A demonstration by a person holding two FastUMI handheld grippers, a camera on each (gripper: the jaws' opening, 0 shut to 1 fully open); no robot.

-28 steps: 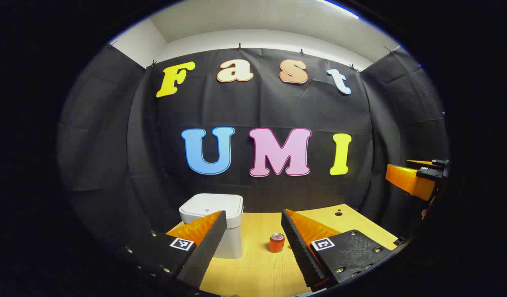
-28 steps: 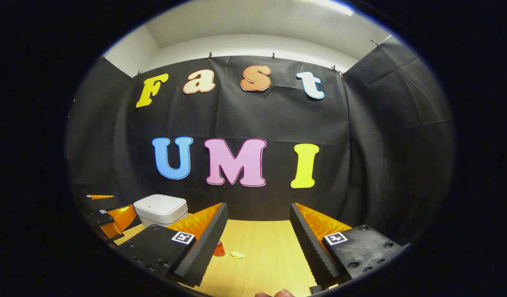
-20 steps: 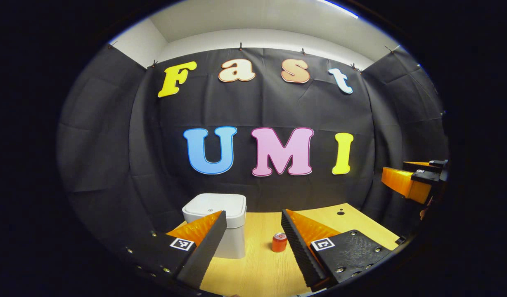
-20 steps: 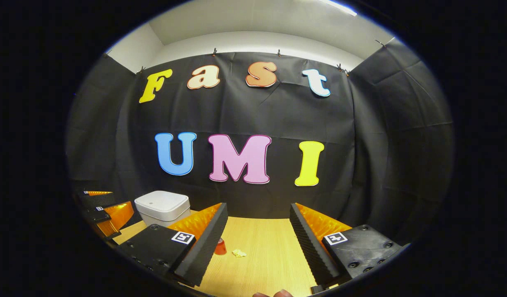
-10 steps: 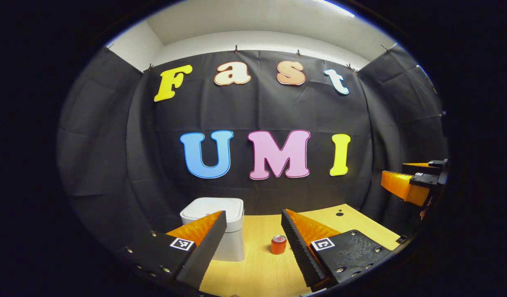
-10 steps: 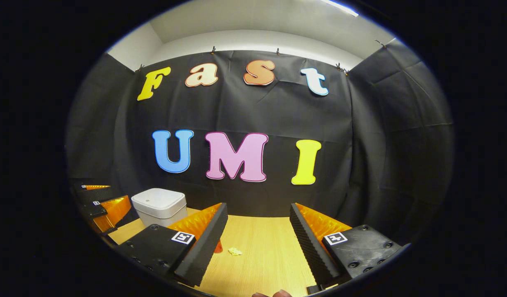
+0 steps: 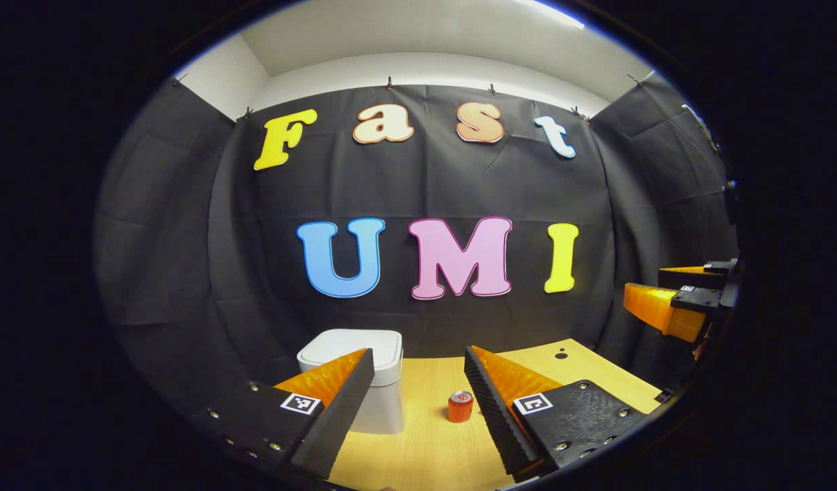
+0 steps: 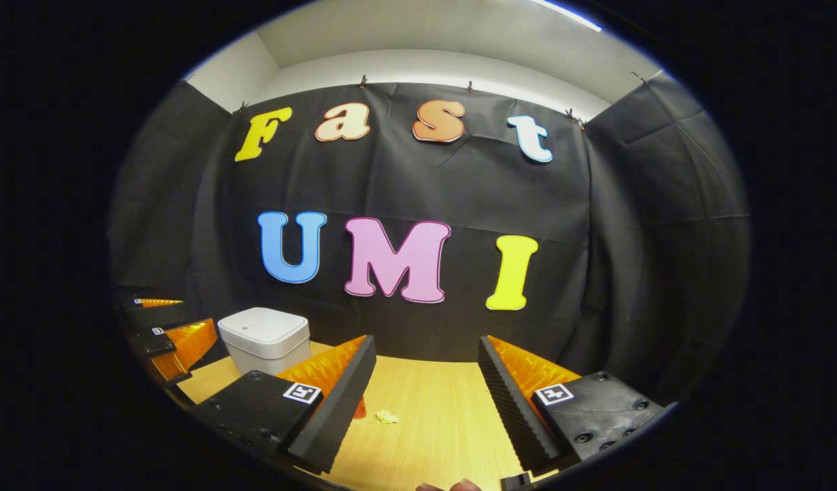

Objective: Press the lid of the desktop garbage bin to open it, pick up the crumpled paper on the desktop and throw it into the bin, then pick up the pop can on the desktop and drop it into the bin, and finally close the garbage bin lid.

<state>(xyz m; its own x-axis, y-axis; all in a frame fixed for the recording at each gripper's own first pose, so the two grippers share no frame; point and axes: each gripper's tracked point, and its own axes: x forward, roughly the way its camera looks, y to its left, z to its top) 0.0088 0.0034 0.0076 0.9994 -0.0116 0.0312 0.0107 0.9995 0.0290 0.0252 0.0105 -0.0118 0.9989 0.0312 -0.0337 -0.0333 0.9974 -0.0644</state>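
Note:
A white bin (image 7: pixel 354 351) with its lid down stands on the wooden desk (image 7: pixel 432 450), partly behind my left gripper's (image 7: pixel 418 375) near finger. A red pop can (image 7: pixel 460 406) stands upright to the bin's right, between the open fingers but well beyond them. In the right gripper view the bin (image 8: pixel 264 337) is at the left, a small crumpled paper (image 8: pixel 387 417) lies on the desk (image 8: pixel 446 429), and the can (image 8: pixel 359 408) peeks out from behind one finger. My right gripper (image 8: pixel 425 372) is open and holds nothing. Both grippers hover above the desk.
The right gripper (image 7: pixel 677 303) shows at the far right edge of the left gripper view, and the left gripper (image 8: pixel 163 334) at the far left of the right gripper view. A small dark hole (image 7: pixel 560 354) marks the desk's back right. Black cloth walls close the booth.
Both grippers have drifted only slightly, with small tilts of view. The bin, can and paper have stayed in place, and both grippers have stayed open.

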